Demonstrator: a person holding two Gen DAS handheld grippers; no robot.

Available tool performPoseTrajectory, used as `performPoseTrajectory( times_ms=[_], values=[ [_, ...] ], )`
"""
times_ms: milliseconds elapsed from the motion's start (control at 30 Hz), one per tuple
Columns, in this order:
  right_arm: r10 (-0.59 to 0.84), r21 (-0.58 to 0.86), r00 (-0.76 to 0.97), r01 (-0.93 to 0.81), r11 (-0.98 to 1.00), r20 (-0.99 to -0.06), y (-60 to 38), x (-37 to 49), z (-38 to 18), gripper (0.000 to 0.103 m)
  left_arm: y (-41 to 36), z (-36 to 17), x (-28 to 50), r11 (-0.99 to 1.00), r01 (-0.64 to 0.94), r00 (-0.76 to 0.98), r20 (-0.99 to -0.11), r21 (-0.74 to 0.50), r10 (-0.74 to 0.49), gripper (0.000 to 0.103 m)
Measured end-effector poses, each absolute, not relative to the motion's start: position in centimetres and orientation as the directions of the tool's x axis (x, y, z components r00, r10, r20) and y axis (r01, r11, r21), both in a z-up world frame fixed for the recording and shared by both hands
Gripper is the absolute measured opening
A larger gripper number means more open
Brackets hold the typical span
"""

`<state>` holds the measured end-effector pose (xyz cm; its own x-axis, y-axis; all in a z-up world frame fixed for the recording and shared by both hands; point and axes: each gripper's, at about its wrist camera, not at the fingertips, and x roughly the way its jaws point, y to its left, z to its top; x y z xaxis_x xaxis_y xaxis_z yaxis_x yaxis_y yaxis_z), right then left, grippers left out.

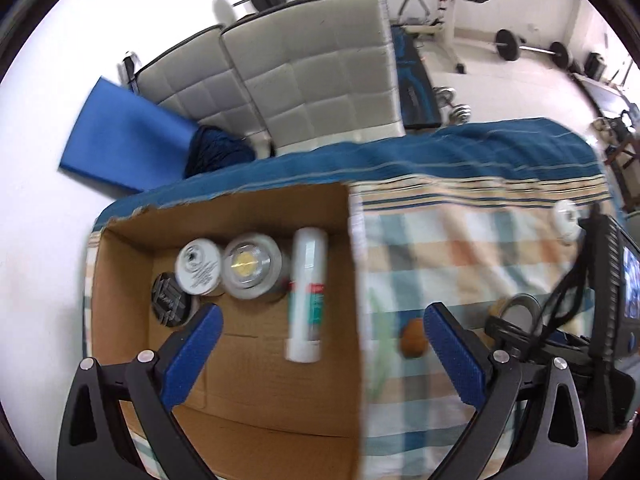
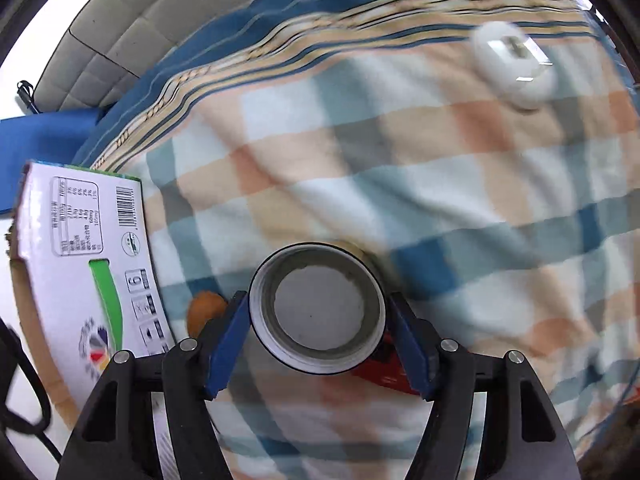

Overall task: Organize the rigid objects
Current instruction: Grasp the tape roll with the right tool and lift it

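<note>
A cardboard box [image 1: 120,264] lies on the checked blanket [image 1: 460,256]. In it are a white tube [image 1: 307,296], a silver round can [image 1: 251,267], a white round lid [image 1: 199,267] and a dark round disc [image 1: 170,300]. My left gripper [image 1: 320,354] is open and empty, hovering above the box's right wall. My right gripper [image 2: 318,334] is shut on a white round jar [image 2: 318,312] with a red label, held above the blanket beside the box's printed outer wall [image 2: 80,264]. A white round device [image 2: 516,68] lies far right, also in the left wrist view [image 1: 567,222].
A small brown object [image 1: 414,342] lies on the blanket beside the box, also in the right wrist view [image 2: 204,308]. The other gripper's body and cables [image 1: 560,320] are at the right. Grey cushioned chairs [image 1: 312,76] and barbells [image 1: 528,50] stand beyond the bed.
</note>
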<state>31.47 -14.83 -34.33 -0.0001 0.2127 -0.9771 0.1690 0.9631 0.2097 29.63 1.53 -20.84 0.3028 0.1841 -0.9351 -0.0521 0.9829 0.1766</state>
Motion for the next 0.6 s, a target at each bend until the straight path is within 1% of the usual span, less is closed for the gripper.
performPoseTrajectory(
  times_ms=[133, 233, 333, 500, 600],
  values=[
    [0.217, 0.217, 0.026, 0.222, 0.951, -0.976, -20.8, 29.4, -32.1, 0.07, -2.1, -21.1, 30.6, 0.997, 0.011, 0.284, -0.956, 0.079, 0.073, 0.103],
    [0.201, 0.203, 0.036, 0.278, 0.939, -0.979, -25.4, 28.2, -31.3, 0.071, -5.6, -22.5, 32.3, 0.998, 0.054, 0.236, -0.971, -0.019, -0.031, 0.103],
    [0.168, 0.176, 0.054, 0.339, 0.924, -0.984, -29.2, 28.1, -31.4, 0.07, -8.8, -24.8, 34.8, 0.99, 0.069, 0.159, -0.979, -0.121, -0.131, 0.103],
    [0.129, 0.147, 0.073, 0.411, 0.9, -0.989, -33.5, 30.8, -31.9, 0.07, -13.4, -28.0, 38.9, 0.97, 0.047, 0.074, -0.968, -0.237, -0.239, 0.102],
    [0.112, 0.132, 0.073, 0.428, 0.894, -0.991, -35.6, 32.2, -31.9, 0.07, -15.3, -29.5, 41.2, 0.956, 0.012, 0.04, -0.955, -0.292, -0.293, 0.09]
  ],
)
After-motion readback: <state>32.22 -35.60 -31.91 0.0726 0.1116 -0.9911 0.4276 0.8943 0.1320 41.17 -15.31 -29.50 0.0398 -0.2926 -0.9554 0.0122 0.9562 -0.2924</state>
